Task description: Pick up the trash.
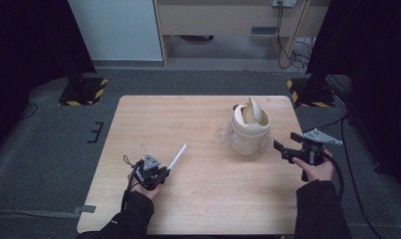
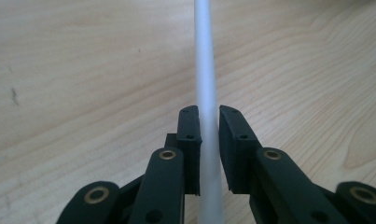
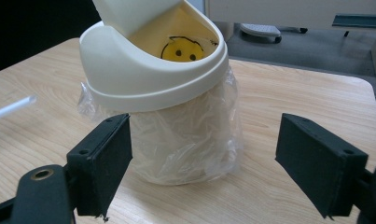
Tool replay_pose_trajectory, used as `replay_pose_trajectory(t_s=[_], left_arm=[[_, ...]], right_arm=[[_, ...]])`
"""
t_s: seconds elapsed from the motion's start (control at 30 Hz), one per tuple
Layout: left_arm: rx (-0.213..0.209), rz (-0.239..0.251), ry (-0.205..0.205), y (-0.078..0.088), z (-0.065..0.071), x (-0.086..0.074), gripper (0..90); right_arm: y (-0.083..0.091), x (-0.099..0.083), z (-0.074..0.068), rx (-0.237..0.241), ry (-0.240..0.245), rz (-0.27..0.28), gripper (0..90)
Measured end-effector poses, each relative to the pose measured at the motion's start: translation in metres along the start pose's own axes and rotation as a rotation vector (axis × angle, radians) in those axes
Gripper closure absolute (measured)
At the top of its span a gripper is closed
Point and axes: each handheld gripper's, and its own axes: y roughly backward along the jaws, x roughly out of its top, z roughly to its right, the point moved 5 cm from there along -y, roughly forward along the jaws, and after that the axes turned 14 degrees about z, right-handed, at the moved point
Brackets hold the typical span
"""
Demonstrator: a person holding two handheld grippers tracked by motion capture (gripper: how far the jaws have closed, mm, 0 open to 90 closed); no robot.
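In the high view, the left tongs, lower left on the table, clamp a white straw; right of centre stands a cream bin lined with clear plastic. The left gripper view shows the pads pressing the straw. In the right gripper view, the right tongs stand wide apart before the bin, its flap tilted open over a yellow smiley face inside.

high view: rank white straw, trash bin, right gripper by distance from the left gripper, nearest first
1. white straw: clamped in the left gripper, slanting up and to the right from it.
2. trash bin: plastic-lined, lid tipped open, on the table's right half, farther back.
3. right gripper: open, at the table's right edge, just past the bin.
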Motion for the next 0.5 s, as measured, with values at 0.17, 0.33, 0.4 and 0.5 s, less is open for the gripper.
replay_pose_trajectory(t_s=[0.17,0.33,0.4,0.5], left_arm=[[-0.003,0.094,-0.006,0.009,0.000,0.015,78.4],[-0.015,0.194,-0.016,0.018,0.001,0.030,78.4],[-0.015,0.212,-0.022,0.021,0.002,0.034,78.4],[-0.017,0.243,-0.028,0.025,0.004,0.040,78.4]], right_arm=[[0.000,0.002,-0.001,0.004,-0.006,0.010,19.1],[0.001,0.004,-0.003,0.016,-0.006,0.021,19.6],[0.001,0.006,-0.004,0.018,-0.005,0.023,19.7],[0.001,0.008,-0.006,0.024,-0.002,0.032,20.2]])
